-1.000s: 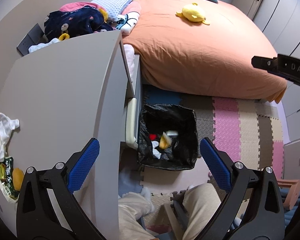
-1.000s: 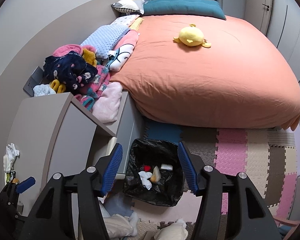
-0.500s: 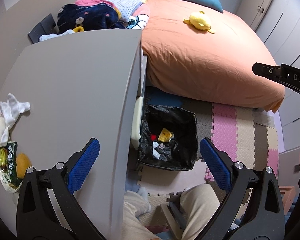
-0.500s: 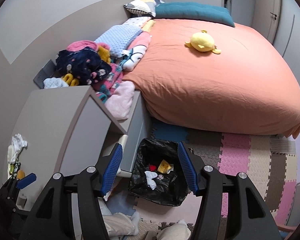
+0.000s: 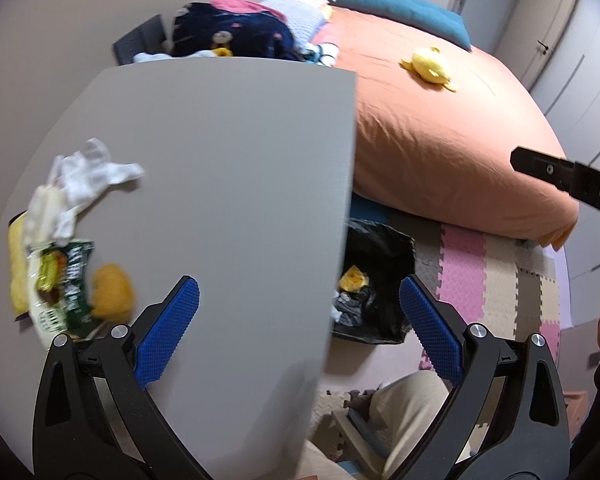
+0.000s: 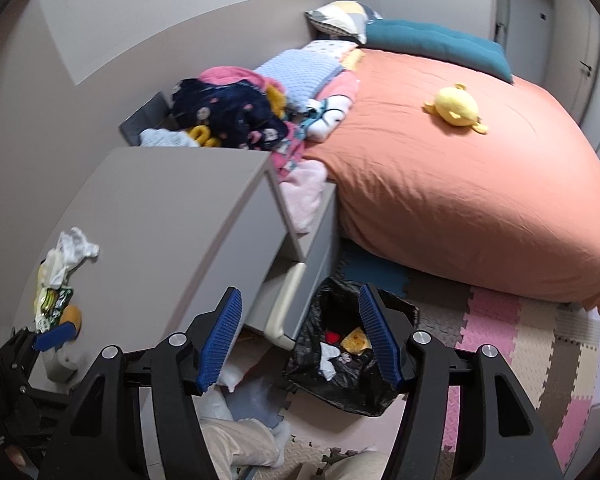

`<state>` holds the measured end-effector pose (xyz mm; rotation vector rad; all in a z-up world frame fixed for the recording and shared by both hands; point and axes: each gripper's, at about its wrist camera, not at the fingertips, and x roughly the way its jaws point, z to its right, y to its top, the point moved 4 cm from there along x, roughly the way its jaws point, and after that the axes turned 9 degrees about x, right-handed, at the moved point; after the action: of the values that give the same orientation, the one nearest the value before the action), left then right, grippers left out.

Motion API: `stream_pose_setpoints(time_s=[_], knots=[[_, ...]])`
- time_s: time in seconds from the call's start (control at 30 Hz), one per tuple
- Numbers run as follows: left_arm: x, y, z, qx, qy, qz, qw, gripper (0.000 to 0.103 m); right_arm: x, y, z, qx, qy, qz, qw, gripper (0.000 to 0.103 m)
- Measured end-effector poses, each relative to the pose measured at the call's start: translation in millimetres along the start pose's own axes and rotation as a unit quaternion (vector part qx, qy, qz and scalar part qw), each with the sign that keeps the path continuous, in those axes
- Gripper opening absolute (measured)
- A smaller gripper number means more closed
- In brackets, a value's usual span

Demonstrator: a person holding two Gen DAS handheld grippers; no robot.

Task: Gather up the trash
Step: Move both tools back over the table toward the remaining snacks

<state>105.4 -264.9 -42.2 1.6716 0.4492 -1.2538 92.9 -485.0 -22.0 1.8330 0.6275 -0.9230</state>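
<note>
Evidently the remaining trash (image 5: 66, 248) sits bunched at the left edge of the left wrist frame on the grey table (image 5: 220, 152): a white crumpled tissue (image 5: 88, 176), a green snack wrapper (image 5: 62, 280) and a yellow-orange lump (image 5: 112, 292), touching one another. The black-lined bin (image 6: 348, 344) stands on the floor just beside the table's drawers, lower centre of the right wrist frame, likely so scraps can be dropped straight down; it already holds a few pieces. The left hand-held gripper (image 5: 298, 320) has its jaws wide apart and empty, probably readied for the pile. The right hand-held gripper (image 6: 300, 336) is also apart with nothing between, its jaws having just been opening slightly above the bin.
</note>
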Motion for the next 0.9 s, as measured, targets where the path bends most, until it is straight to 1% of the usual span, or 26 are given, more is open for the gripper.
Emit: stream_pose_setpoints(time_s=[0.13,0.27,0.5,0.6,0.77,0.9], knots=[[-8.3,-10.7,-26.6,-0.024,0.005,0.005,0.9997,0.097,6.5,-5.5,-24.6,-0.018,0.004,-0.007,1.0,0.062],[-14.3,-19.5,-44.4,-0.037,0.012,0.007,0.9992,0.097,10.8,-10.2,-42.9,-0.027,0.011,-0.012,1.0,0.062],[-25.6,-35.7,-85.0,-0.059,0.035,0.011,0.9976,0.097,21.5,-24.3,-85.8,-0.059,0.027,-0.026,0.998,0.062],[-29.6,-44.8,-106.7,-0.077,0.042,0.011,0.9961,0.097,29.3,-30.8,-107.0,-0.074,0.032,-0.035,0.996,0.062],[-39.0,-58.2,-131.0,-0.094,0.056,0.014,0.9939,0.097,40.5,-41.2,-136.3,-0.092,0.04,-0.047,0.994,0.062],[-44.3,-68.2,-156.6,-0.118,0.067,0.013,0.9906,0.097,47.1,-49.6,-161.3,-0.11,0.049,-0.056,0.991,0.062]])
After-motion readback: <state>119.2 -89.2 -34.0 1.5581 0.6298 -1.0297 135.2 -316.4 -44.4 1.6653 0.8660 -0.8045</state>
